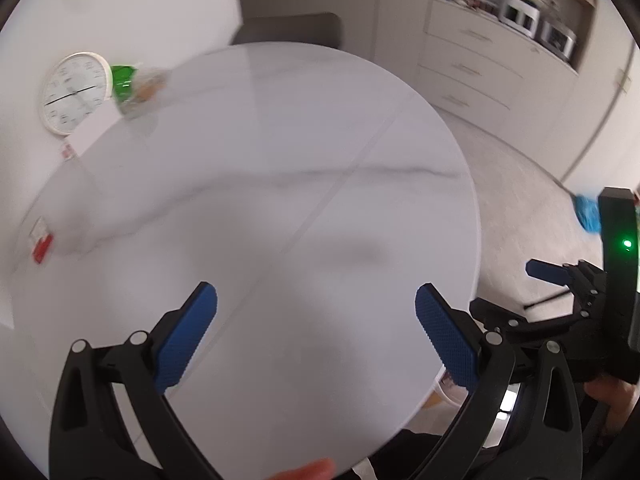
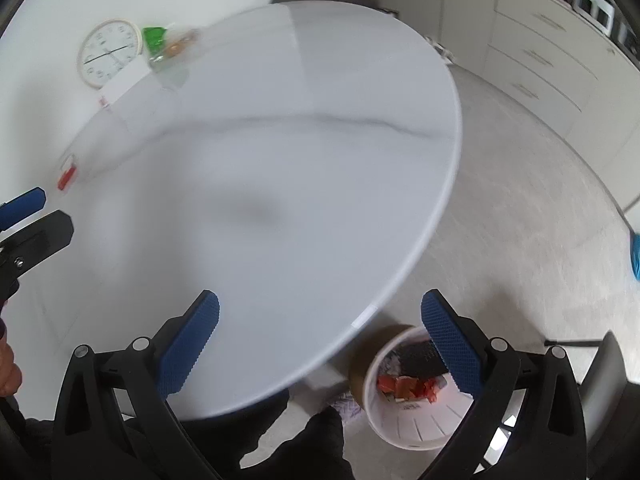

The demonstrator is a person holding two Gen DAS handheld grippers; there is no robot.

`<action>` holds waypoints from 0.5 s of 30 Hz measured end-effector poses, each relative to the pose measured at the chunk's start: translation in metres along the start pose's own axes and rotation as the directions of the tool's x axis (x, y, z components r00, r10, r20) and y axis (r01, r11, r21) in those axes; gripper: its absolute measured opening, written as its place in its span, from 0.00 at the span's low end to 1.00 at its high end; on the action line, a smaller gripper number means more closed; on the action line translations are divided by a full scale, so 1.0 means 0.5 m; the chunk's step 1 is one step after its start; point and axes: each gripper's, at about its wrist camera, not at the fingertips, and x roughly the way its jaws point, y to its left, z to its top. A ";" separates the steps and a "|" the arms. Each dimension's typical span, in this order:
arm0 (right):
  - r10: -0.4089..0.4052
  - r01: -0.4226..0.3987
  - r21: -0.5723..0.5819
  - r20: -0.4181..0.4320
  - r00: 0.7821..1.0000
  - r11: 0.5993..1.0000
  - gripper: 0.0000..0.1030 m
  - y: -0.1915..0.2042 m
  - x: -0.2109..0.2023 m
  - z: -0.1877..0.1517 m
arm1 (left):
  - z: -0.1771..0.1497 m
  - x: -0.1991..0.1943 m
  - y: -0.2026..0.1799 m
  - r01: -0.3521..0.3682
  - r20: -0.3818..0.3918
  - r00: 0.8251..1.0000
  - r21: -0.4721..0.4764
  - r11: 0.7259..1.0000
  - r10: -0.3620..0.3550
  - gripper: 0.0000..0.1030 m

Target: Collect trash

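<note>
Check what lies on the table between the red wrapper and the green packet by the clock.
Only a white card, near the green packet; otherwise bare table up from the red wrapper. Right wrist view shows it.

No text, brand or label can be read in either view. The wall clock (image 2: pixel 109 53) carries a ring of dark numerals around its dial, but they are too blurred to make out. A small red-and-white wrapper (image 2: pixel 66 172) on the round table (image 2: pixel 320 200) shows no legible print.
</note>
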 end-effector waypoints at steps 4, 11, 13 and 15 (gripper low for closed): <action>0.024 -0.020 -0.067 0.059 0.998 0.998 0.97 0.083 -0.048 0.067 | 0.017 -0.060 0.057 -0.033 0.067 0.997 -0.056 0.998 0.037 0.92; 0.079 -0.028 -0.196 0.255 0.964 0.980 0.97 0.208 -0.192 0.183 | 0.084 -0.217 0.164 -0.146 0.202 0.963 -0.177 0.973 0.181 0.92; 0.092 -0.018 -0.228 0.318 0.944 0.973 0.98 0.236 -0.246 0.213 | 0.098 -0.269 0.197 -0.192 0.241 0.939 -0.217 0.957 0.244 0.92; 0.112 -0.022 -0.246 0.359 0.926 0.969 0.98 0.255 -0.284 0.230 | 0.102 -0.306 0.221 -0.216 0.252 0.926 -0.255 0.942 0.281 0.92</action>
